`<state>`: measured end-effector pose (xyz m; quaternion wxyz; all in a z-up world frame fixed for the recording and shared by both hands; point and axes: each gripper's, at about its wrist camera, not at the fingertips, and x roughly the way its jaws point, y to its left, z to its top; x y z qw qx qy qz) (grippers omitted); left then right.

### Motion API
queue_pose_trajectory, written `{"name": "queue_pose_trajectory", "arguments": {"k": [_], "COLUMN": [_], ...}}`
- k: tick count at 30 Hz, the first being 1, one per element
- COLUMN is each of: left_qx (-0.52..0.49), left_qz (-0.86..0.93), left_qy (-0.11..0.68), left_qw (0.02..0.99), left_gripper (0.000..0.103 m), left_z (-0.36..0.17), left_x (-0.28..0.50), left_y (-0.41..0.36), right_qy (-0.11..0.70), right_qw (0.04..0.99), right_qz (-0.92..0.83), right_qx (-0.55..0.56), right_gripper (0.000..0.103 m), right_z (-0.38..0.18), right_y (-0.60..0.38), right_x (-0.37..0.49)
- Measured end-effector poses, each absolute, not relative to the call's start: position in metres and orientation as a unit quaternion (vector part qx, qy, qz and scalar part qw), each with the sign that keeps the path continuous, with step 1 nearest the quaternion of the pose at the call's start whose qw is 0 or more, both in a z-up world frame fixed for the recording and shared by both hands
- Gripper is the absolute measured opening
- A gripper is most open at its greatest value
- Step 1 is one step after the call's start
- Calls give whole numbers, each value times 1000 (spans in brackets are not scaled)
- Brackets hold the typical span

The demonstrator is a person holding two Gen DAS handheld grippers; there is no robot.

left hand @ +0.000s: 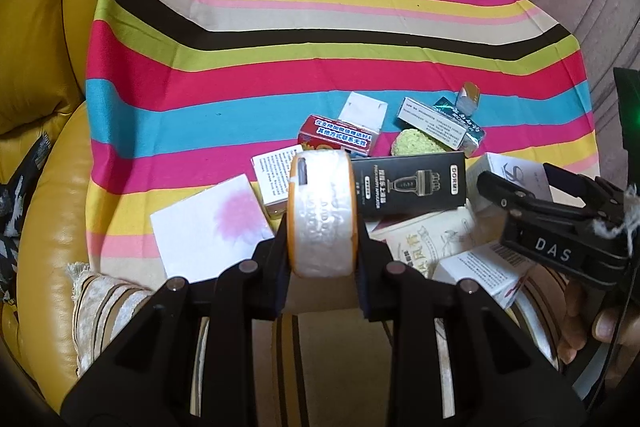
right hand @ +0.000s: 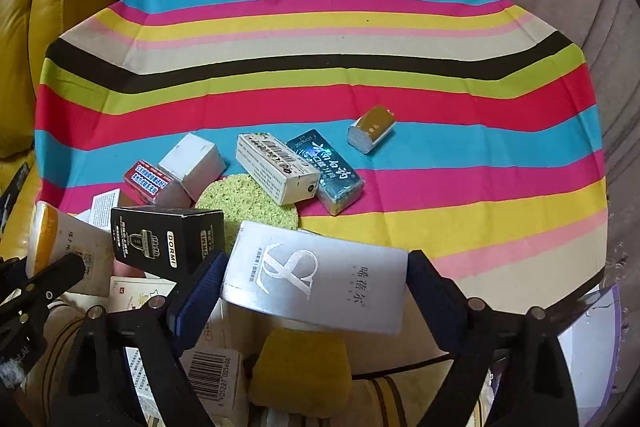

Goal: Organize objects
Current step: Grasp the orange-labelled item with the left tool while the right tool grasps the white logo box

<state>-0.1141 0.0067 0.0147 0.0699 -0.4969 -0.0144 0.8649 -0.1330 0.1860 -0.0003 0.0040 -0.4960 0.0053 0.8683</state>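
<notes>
Left gripper (left hand: 322,227) clamps the tape roll (left hand: 322,213) between its fingers, above the striped cloth (left hand: 280,67); right gripper (right hand: 316,287) grips the silver box (right hand: 316,275), black box (right hand: 168,239) just left of it

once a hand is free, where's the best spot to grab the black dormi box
Probably the two long side faces of the black DORMI box, from above. It lies propped on the pile, printed face up. The left hand-held gripper holds the tape roll, the right hand-held gripper the silver box.

A home: yellow leather sofa (left hand: 44,39), striped cloth (left hand: 320,39) over its seat
</notes>
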Motion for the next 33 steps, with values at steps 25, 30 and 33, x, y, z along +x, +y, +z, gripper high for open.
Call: {"name": "queue_pose_trajectory", "arguments": {"k": [25,30,33], "left_qx": [-435,-423,-427], "left_qz": [893,904,901], "left_qy": [15,22,15], "left_qw": [113,66,80], "left_gripper": [31,31,31], "left_z": [64,71,73], "left_x": [-87,-84,-82], "left_y": [89,86,85], "right_qy": [86,94,91], "right_qw": [50,62,71], "right_qz": [900,900,899], "right_qx": [-424,-420,-422], "right_gripper": [90,90,90], "right_z": [48,49,48], "right_y": [299,319,329], "right_x": [-36,-17,-7]}}
